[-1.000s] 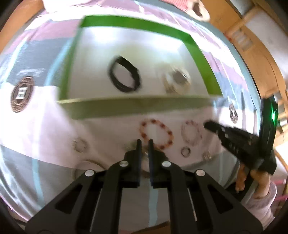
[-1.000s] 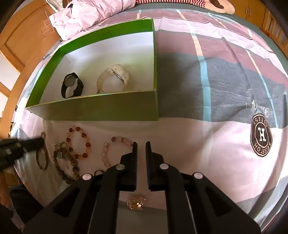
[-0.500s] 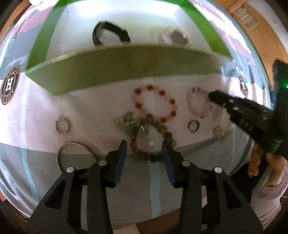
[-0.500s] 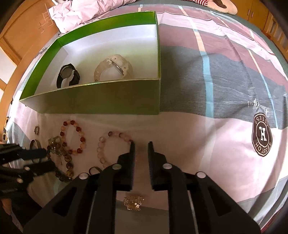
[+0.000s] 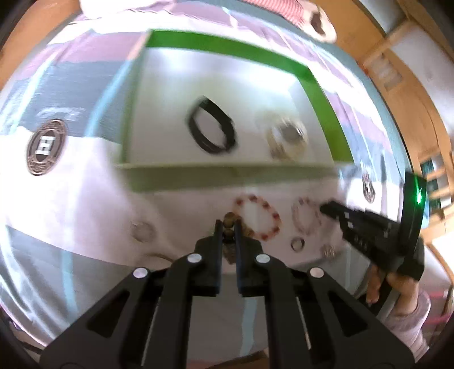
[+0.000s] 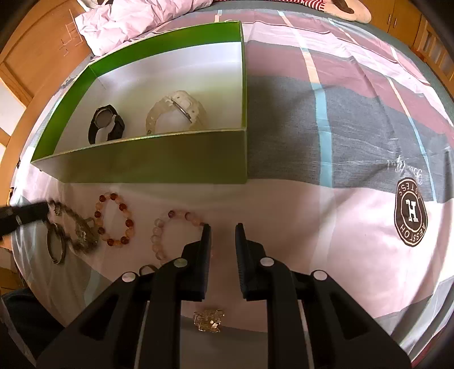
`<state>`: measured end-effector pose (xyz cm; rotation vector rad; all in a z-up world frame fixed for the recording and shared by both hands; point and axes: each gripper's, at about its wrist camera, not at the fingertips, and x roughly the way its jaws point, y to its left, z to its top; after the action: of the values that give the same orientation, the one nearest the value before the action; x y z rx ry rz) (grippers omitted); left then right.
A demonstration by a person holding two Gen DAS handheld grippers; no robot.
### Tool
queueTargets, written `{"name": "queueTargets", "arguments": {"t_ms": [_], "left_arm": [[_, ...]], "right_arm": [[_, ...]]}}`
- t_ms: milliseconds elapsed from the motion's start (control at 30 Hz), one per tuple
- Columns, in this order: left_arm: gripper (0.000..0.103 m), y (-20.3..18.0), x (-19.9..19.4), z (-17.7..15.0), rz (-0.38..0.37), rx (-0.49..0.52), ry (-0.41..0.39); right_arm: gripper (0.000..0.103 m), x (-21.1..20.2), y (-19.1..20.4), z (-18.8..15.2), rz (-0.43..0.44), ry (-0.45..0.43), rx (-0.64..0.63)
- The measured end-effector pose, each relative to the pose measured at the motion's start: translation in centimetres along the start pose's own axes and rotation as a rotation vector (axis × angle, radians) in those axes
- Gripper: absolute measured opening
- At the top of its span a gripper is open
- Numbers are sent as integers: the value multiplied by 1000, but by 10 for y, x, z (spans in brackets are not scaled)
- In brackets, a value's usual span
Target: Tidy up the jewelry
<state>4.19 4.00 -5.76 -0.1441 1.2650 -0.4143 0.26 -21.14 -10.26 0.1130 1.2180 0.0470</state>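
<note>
A green box (image 6: 159,159) on the bedspread holds a black watch (image 6: 105,125) and a white watch (image 6: 177,112); the box (image 5: 227,174) is blurred in the left wrist view. My left gripper (image 5: 227,224) is shut on a dark brown bead bracelet (image 5: 230,220), lifted in front of the box. In the right wrist view the bracelet (image 6: 81,227) trails from the left gripper (image 6: 46,210). My right gripper (image 6: 222,227) is open, over the cloth beside a pale pink bead bracelet (image 6: 161,230). A red-orange bead bracelet (image 6: 115,218) lies to its left.
A metal bangle (image 6: 56,244), a small ring (image 5: 297,243) and a gold brooch (image 6: 208,320) lie on the bedspread near the front edge. A crumpled pink blanket (image 6: 136,20) lies behind the box. Wooden furniture surrounds the bed.
My left gripper has shut on the dark bead bracelet and lifted it away from the cloth. My right gripper has opened a little wider.
</note>
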Motion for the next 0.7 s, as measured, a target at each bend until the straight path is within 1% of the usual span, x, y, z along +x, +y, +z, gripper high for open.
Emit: {"name": "queueTargets", "arguments": {"t_ms": [67, 133, 200, 233, 300, 333, 367, 500, 600, 700], "left_arm": [[8, 5, -1, 4, 18, -19, -6], [8, 6, 4, 5, 27, -32, 8], [8, 6, 4, 7, 70, -32, -6], [9, 6, 2, 8, 102, -28, -28], [22, 11, -4, 9, 118, -32, -46], [38, 10, -2, 8, 116, -35, -45], [47, 8, 0, 8, 115, -29, -38], [48, -2, 12, 3, 139, 32, 1], [49, -6, 26, 0, 168, 40, 34], [49, -6, 36, 0, 189, 37, 53]], "right_arm": [[17, 0, 1, 0, 1, -2, -3], [17, 0, 1, 0, 3, -5, -4], [17, -1, 1, 0, 4, -13, 0], [17, -3, 0, -1, 5, -17, 3], [17, -4, -3, -1, 6, -23, 8], [17, -4, -3, 0, 8, -25, 10], [17, -4, -4, 0, 12, -26, 11], [17, -2, -1, -2, 1, -18, -10], [17, 1, 0, -2, -5, -7, -9], [23, 3, 1, -2, -16, -6, -13]]}}
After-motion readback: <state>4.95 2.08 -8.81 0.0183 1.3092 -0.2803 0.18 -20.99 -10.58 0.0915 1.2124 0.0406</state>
